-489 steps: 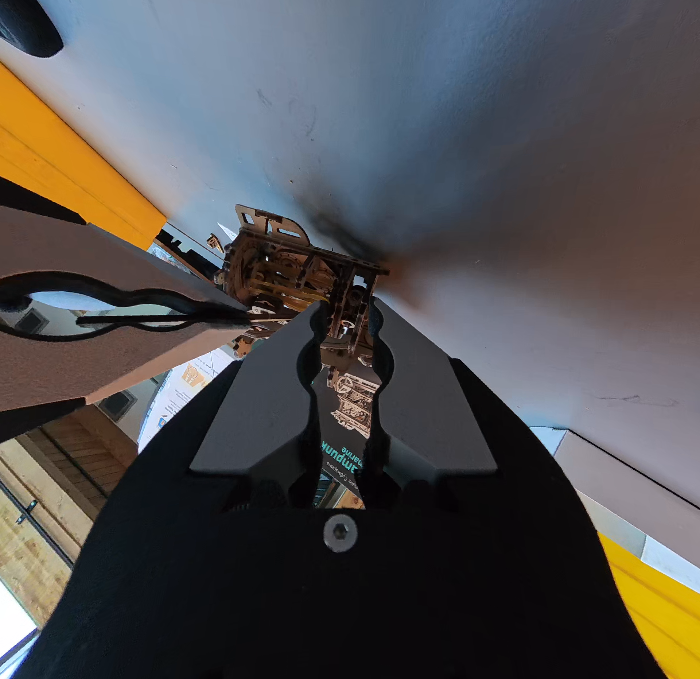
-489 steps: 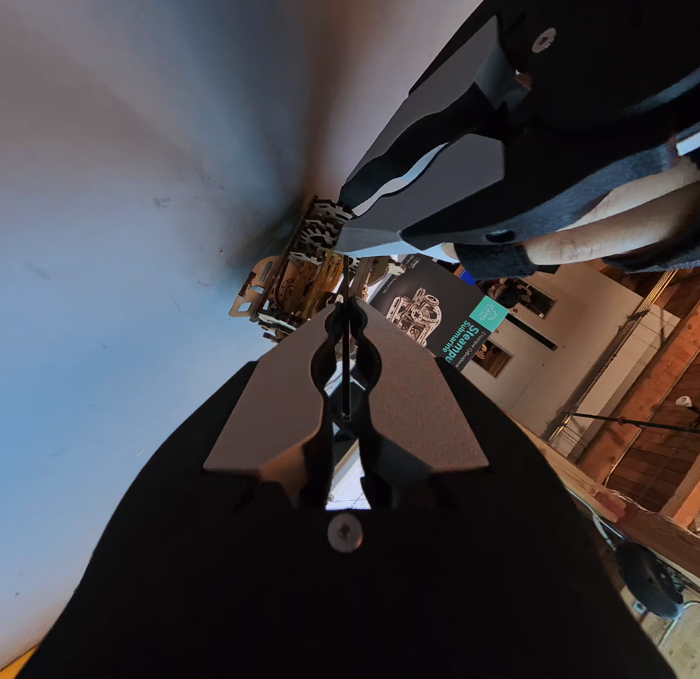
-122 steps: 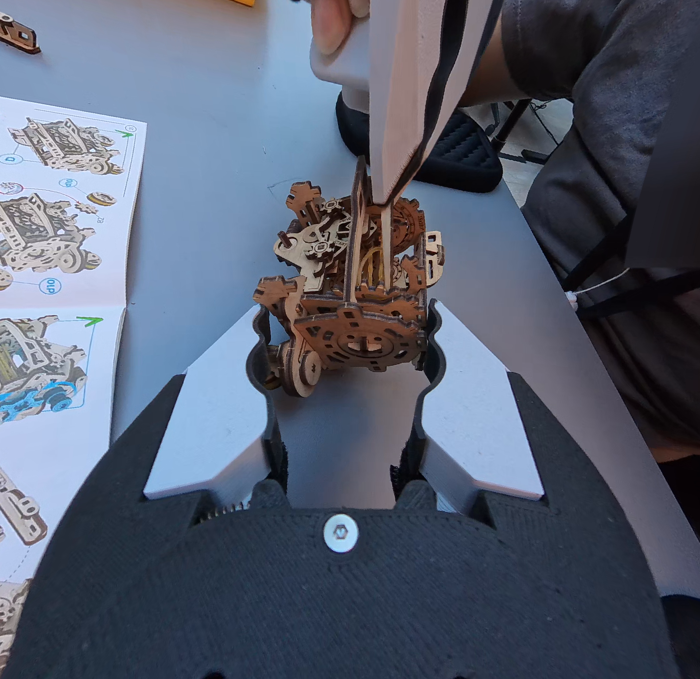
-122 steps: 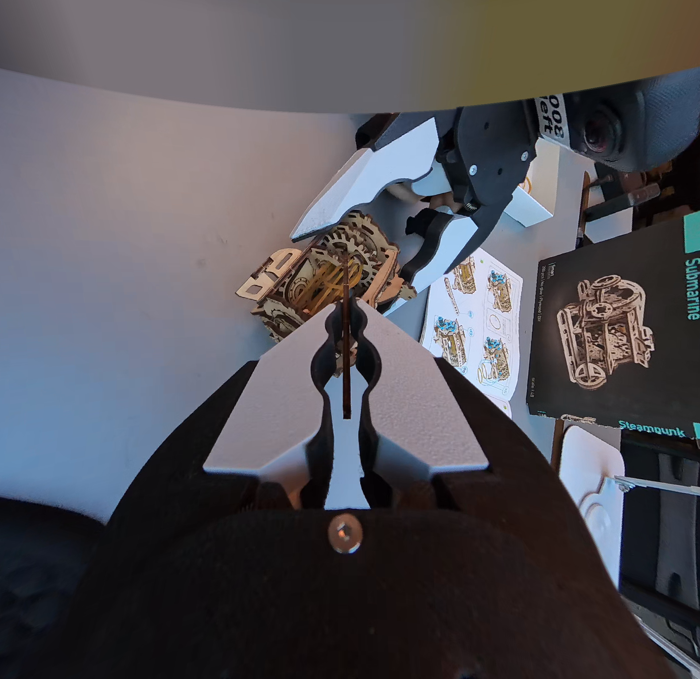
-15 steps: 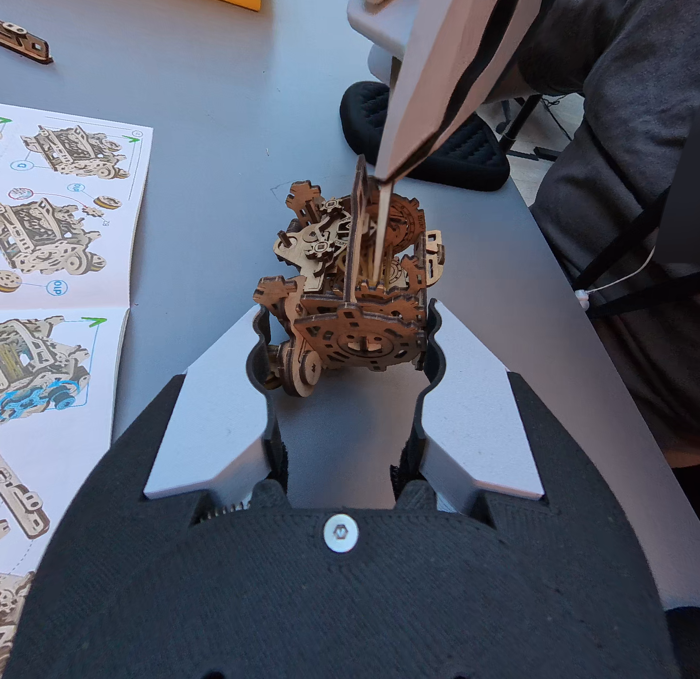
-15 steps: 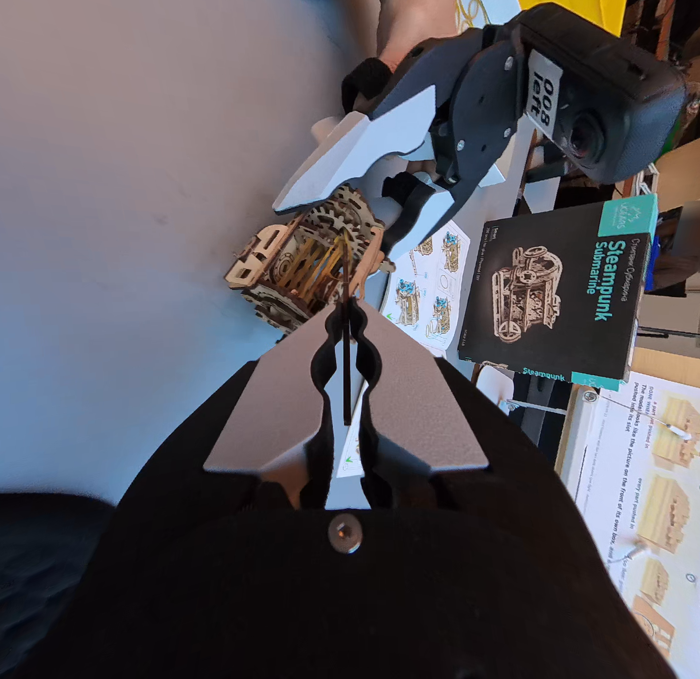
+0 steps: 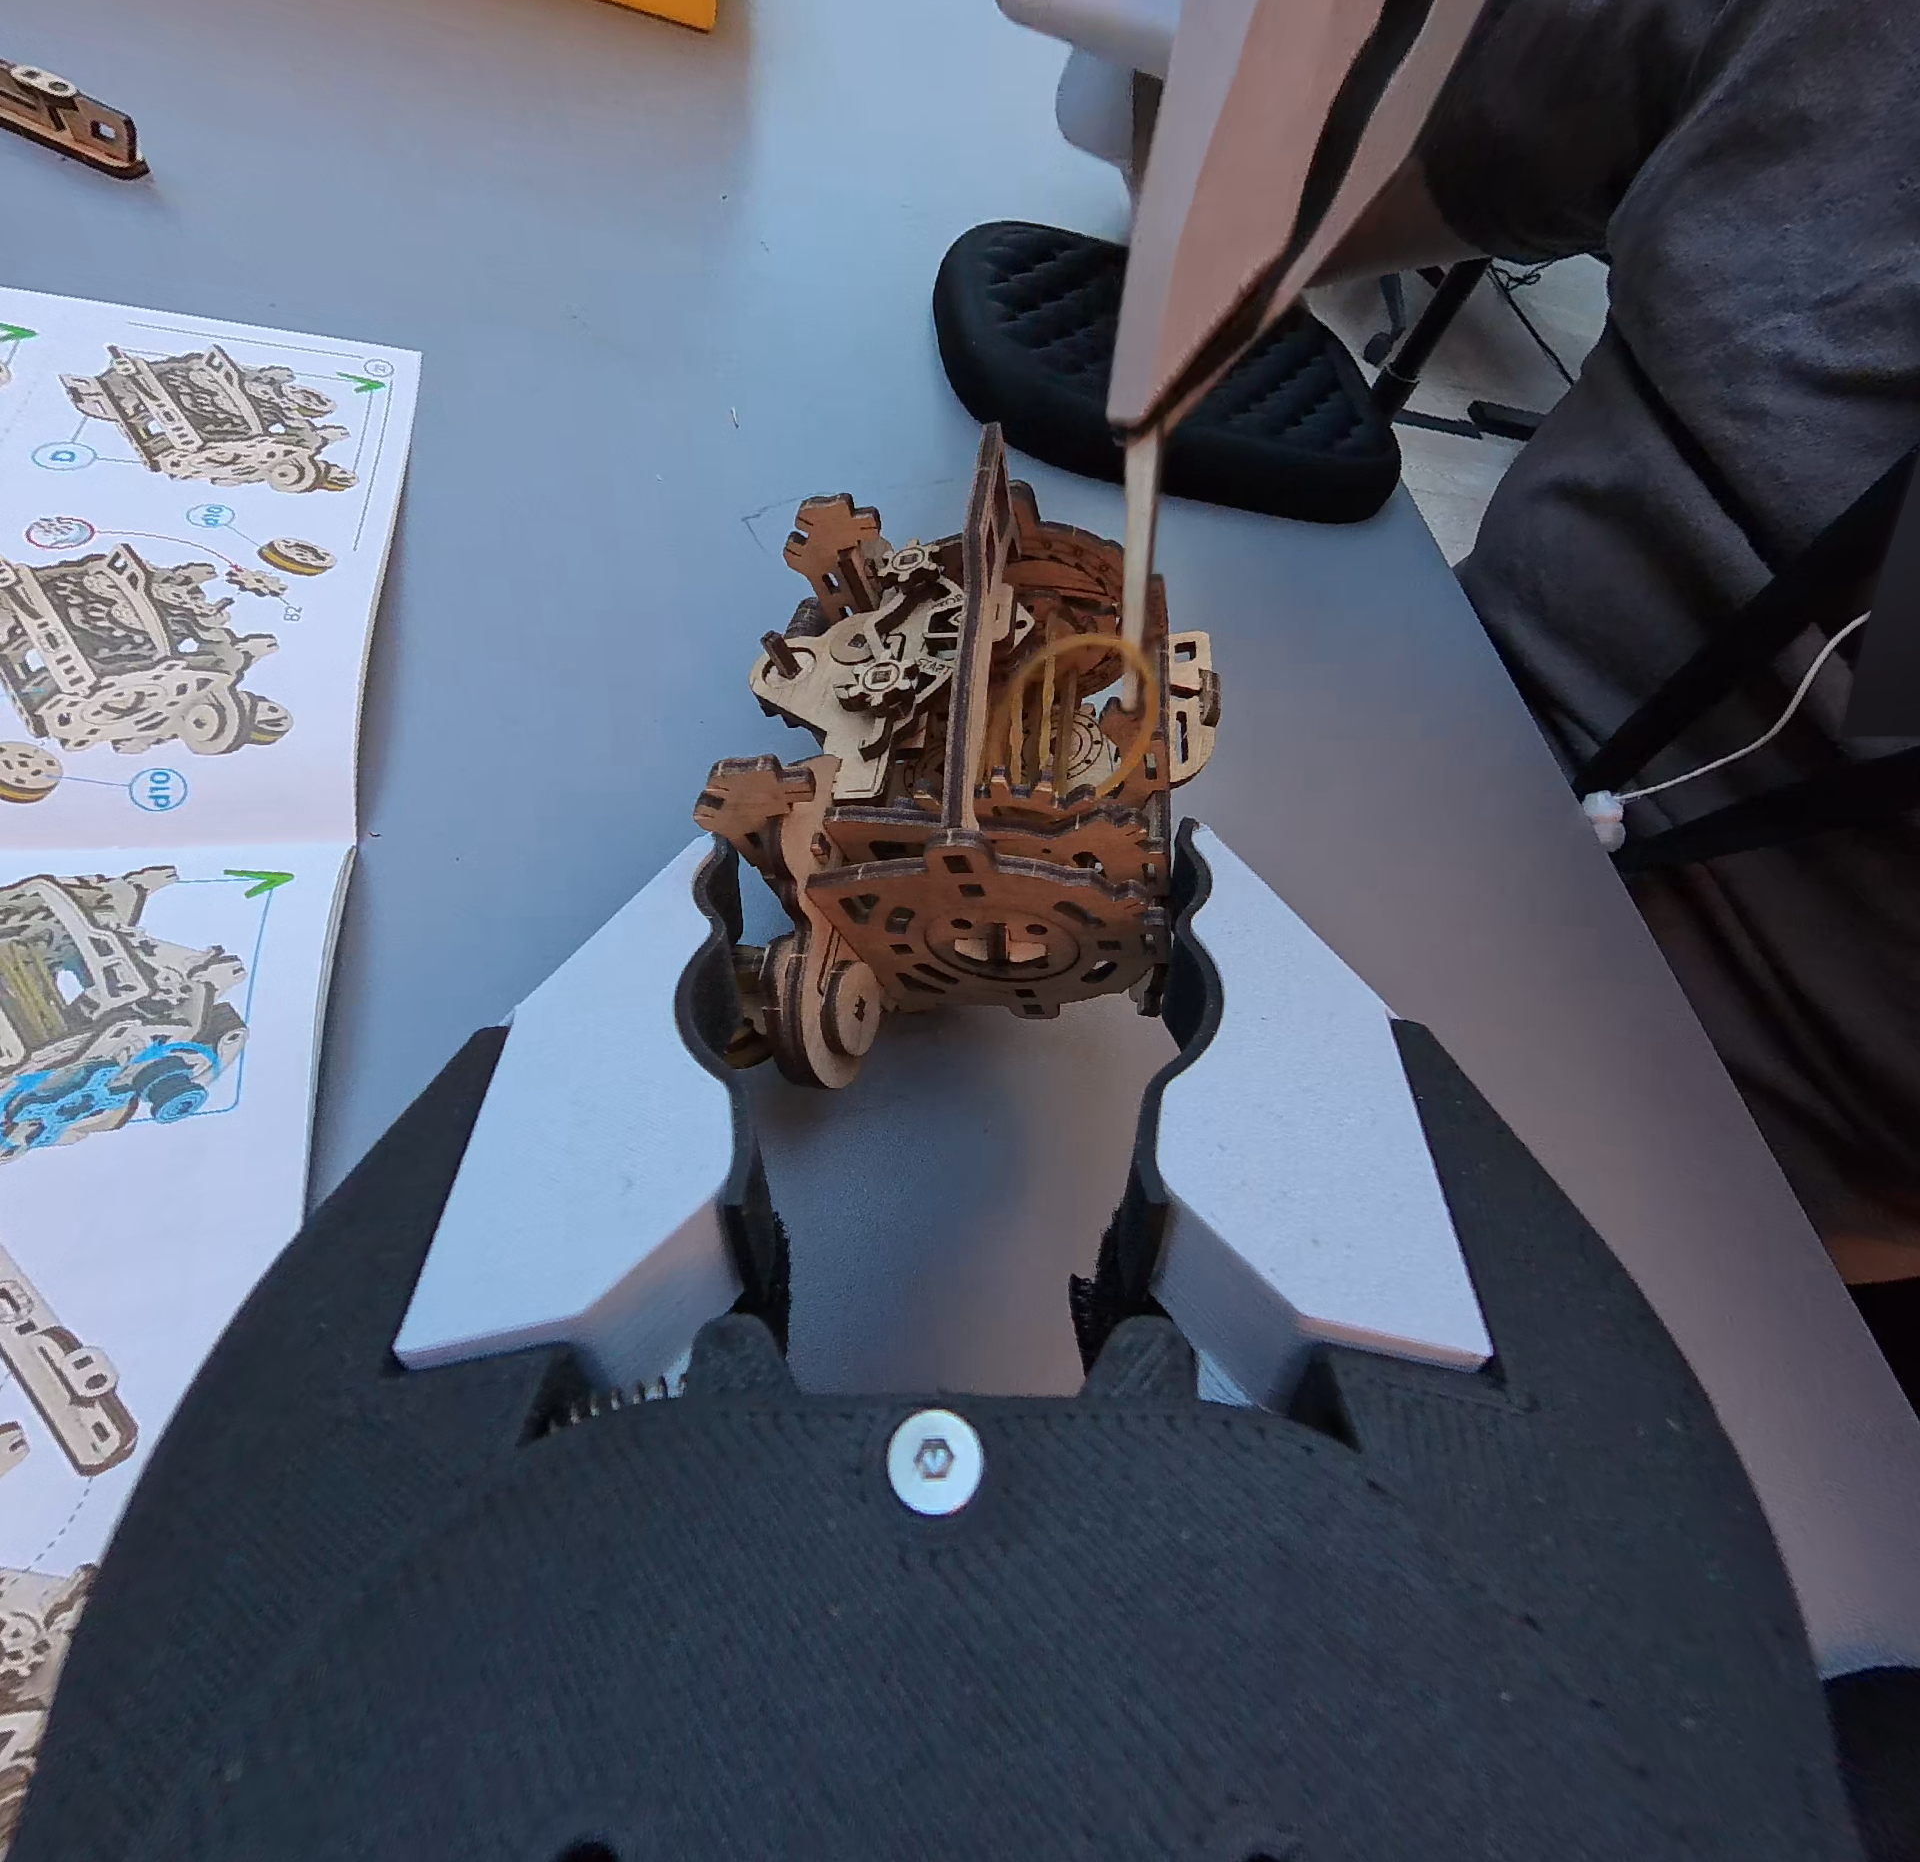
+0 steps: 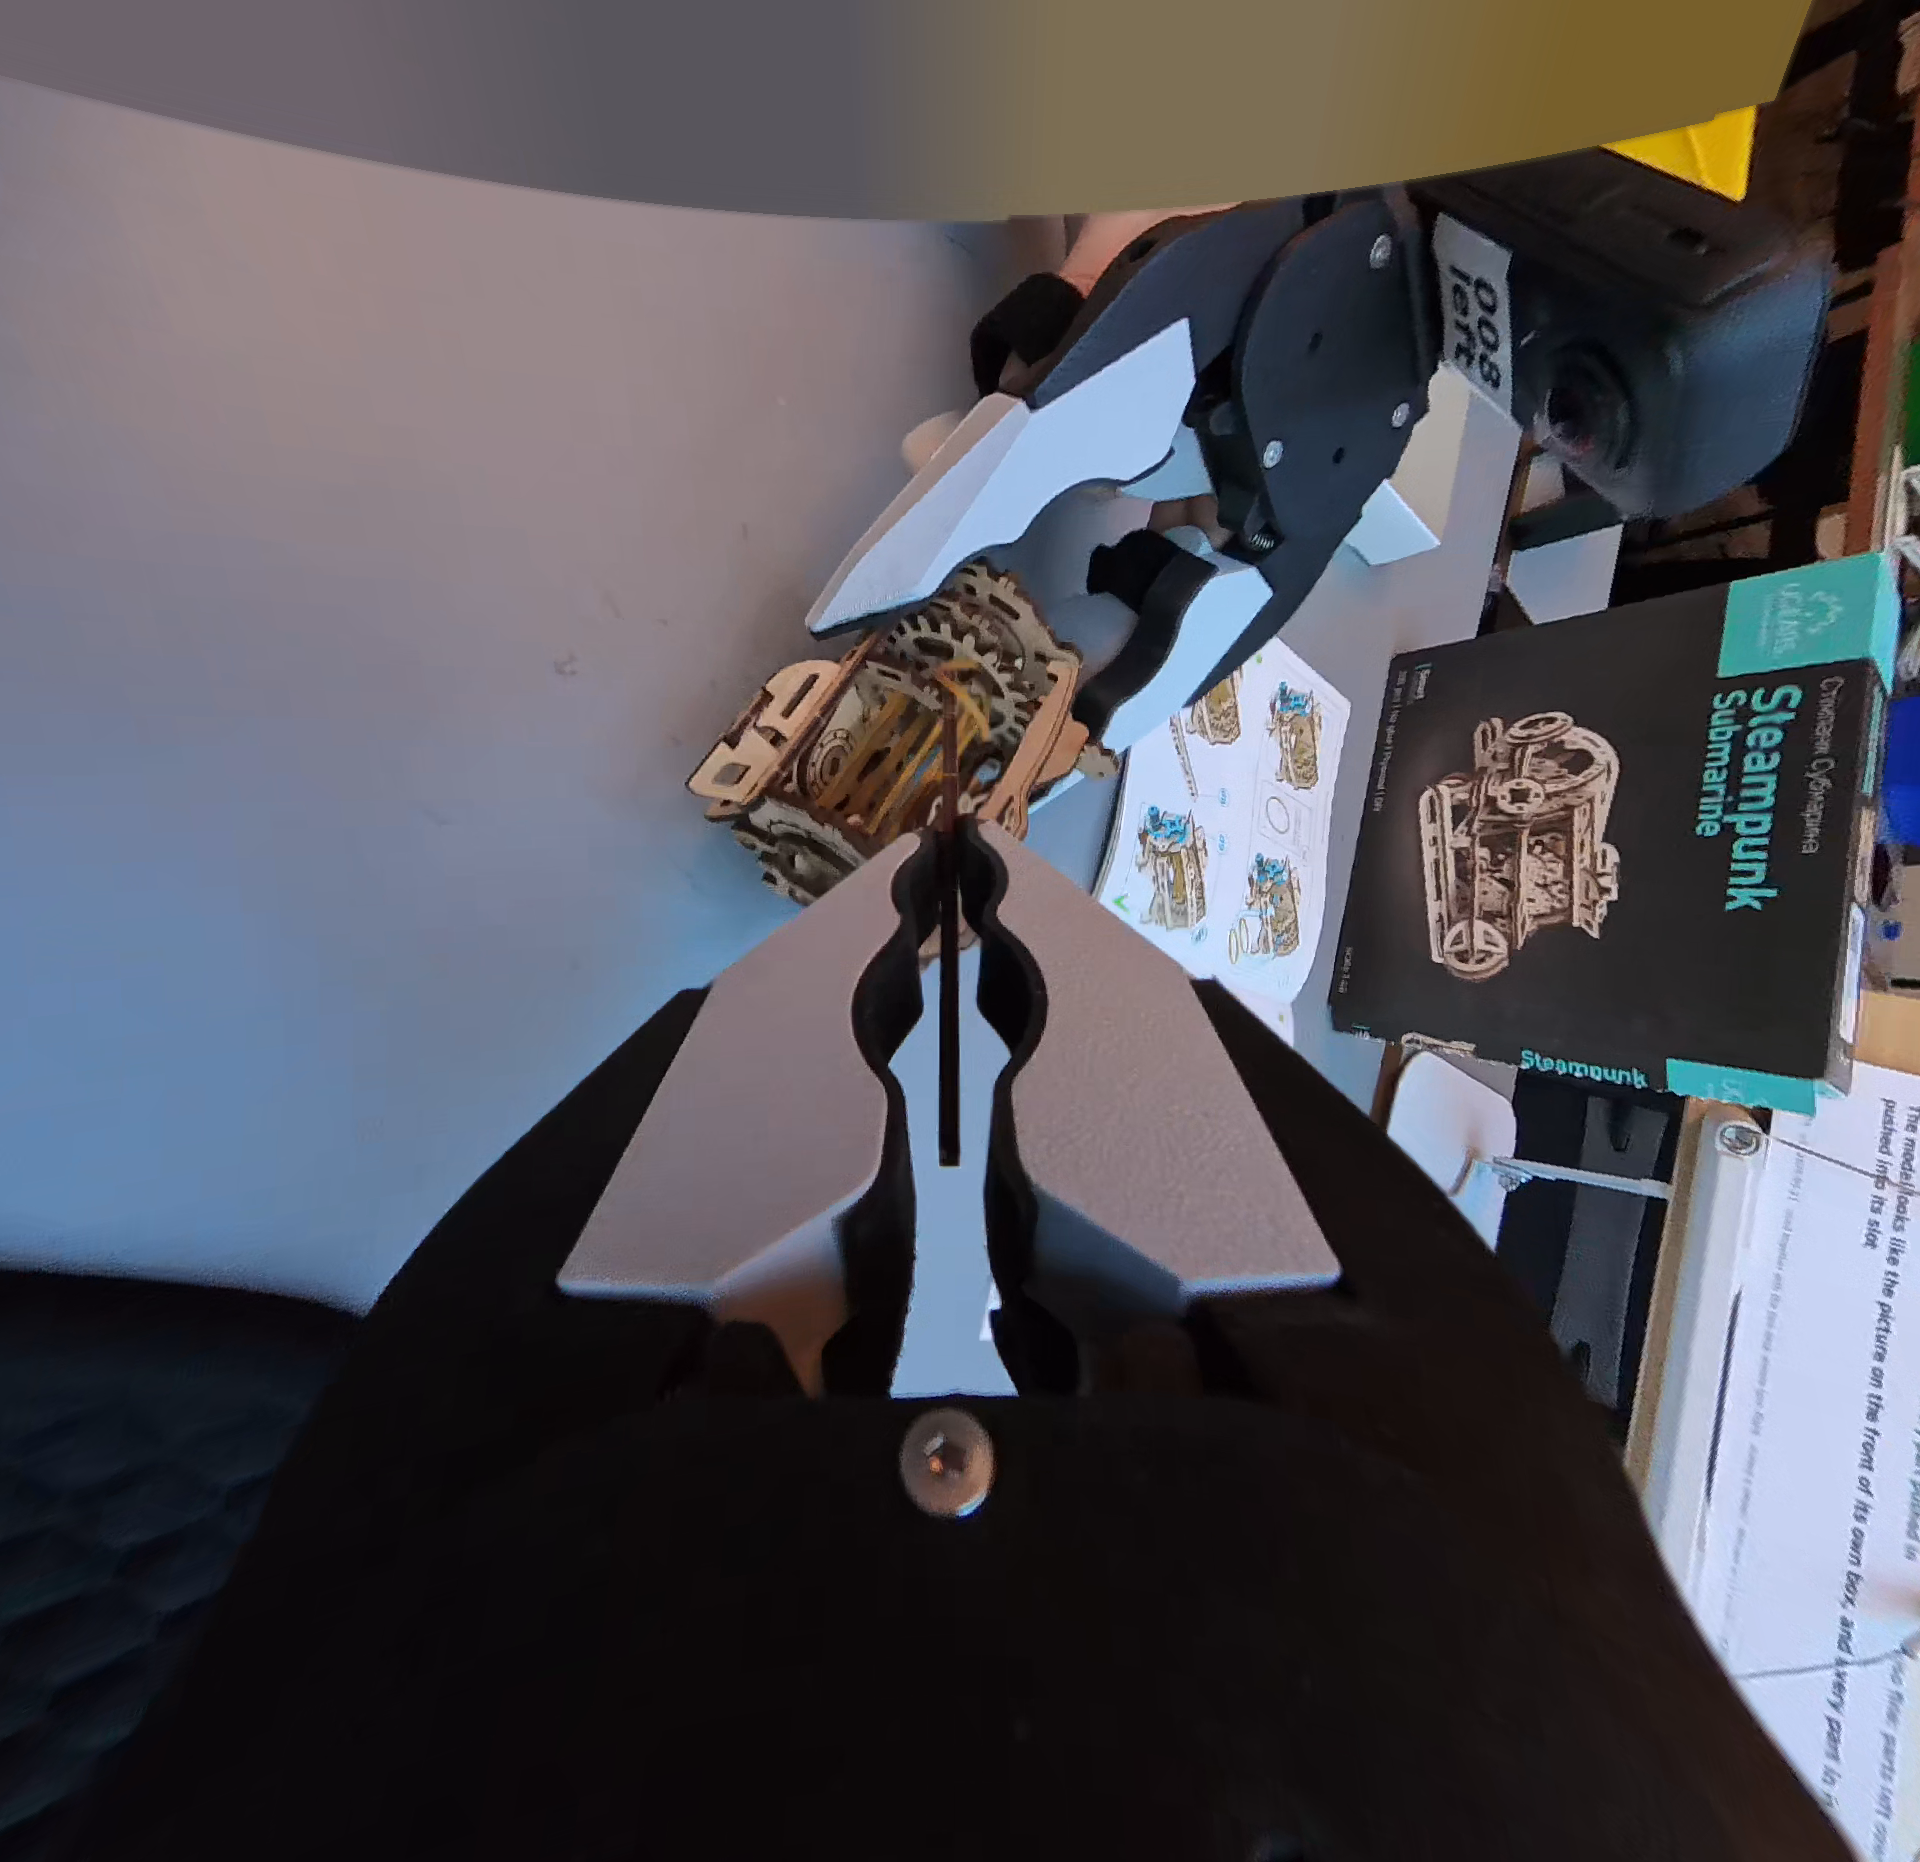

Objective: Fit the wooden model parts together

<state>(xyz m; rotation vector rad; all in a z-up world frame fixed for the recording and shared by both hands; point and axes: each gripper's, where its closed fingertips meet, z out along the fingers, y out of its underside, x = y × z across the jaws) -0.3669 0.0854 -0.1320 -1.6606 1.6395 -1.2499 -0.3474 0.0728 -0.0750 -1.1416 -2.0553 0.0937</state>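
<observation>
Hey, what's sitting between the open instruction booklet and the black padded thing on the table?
The wooden model stands between the instruction booklet and the black pad, gripped by the left tongs. The left wrist view shows it.

A blurred patch is covering the top of the right wrist view. The instruction booklet (image 7: 156,669) is running off the left wrist view's left edge. The wooden stick's (image 8: 948,1033) tip is vanishing inside the wooden model (image 8: 883,752), contact unclear.
</observation>
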